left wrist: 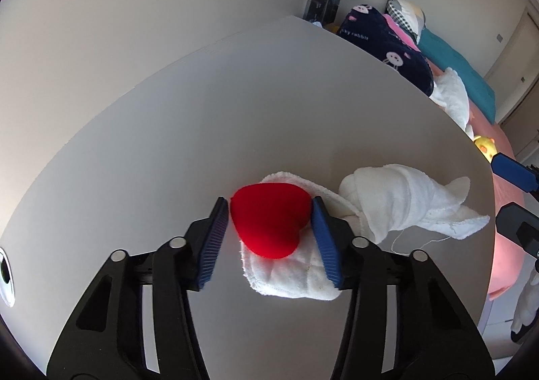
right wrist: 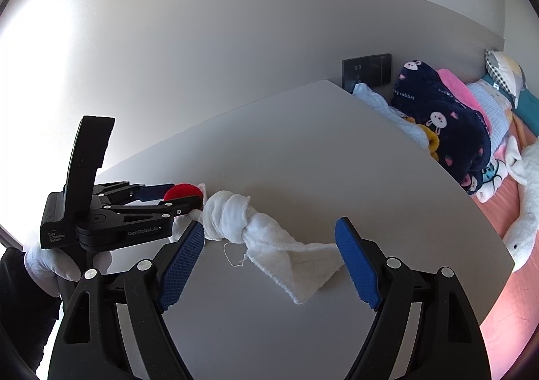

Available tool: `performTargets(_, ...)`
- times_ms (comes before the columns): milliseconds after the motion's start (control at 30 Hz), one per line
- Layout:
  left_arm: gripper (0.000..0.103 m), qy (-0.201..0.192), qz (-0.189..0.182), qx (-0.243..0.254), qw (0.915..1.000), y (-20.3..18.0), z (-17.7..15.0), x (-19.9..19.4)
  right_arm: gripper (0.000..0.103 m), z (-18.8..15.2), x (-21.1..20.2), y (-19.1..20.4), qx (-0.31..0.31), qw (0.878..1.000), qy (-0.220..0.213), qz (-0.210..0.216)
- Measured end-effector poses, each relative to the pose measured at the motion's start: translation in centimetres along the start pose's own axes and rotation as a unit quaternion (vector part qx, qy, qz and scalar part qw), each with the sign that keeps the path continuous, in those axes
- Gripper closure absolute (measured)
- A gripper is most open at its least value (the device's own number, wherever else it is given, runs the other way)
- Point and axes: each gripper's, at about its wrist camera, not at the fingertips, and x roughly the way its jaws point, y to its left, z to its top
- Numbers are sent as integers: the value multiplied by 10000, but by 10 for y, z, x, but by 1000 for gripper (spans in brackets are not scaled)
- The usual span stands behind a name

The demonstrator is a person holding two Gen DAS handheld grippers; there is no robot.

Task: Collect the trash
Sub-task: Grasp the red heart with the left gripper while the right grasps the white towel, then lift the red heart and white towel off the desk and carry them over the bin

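A red heart-shaped cushion [left wrist: 269, 225] lies on a white quilted cloth [left wrist: 289, 274] on the grey table [left wrist: 151, 144]. My left gripper [left wrist: 269, 201] has its blue pads against both sides of the heart. To the right lies a twisted, knotted white cloth [left wrist: 401, 198]. In the right wrist view that knotted cloth [right wrist: 242, 218] runs between the wide-apart fingers of my right gripper [right wrist: 269, 221], which is open above its loose end. The left gripper [right wrist: 183, 196], held by a white-gloved hand [right wrist: 47, 265], shows there with the red heart [right wrist: 183, 190] in its jaws.
The table's right edge [right wrist: 454, 191] borders a pink bed [left wrist: 498, 144] with a dark blue rabbit blanket [right wrist: 441, 124], pillows [right wrist: 505, 73] and a white plush toy [right wrist: 525, 204]. A dark wall panel [right wrist: 367, 71] sits behind the table's far corner. A grey wall runs along the left.
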Motion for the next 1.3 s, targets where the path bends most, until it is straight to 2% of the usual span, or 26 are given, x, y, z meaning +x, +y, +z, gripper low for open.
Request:
performTargets(400, 56, -271, -67, -170, 9995, 17, 1, -21, 23, 10, 33, 25, -489, 9982, 307, 177)
performTargets(667, 56, -419, 207, -240, 9986, 32, 2, -35, 23, 13, 66, 33, -656, 9953, 675, 248)
performTargets(900, 56, -442, 254, -276, 9983, 35, 1, -39, 23, 7, 89, 34, -605, 9918, 1092, 273)
performTargets(967, 56, -435, 243, -288, 9983, 35, 1, -39, 40, 4, 93, 33, -591, 9900, 1230, 346)
performTargets(1067, 56, -417, 259, -256, 9985, 32, 0, -38, 53, 3, 92, 32, -513, 9893, 1272, 490)
performTargets(1167, 56, -408, 259, -191, 9987, 28, -1, -38, 59, 2, 86, 32, -486, 9903, 1222, 453)
performTargets(1300, 56, -431, 213, -115, 9988, 20, -1, -40, 60, 0, 76, 29, -390, 9918, 1152, 404)
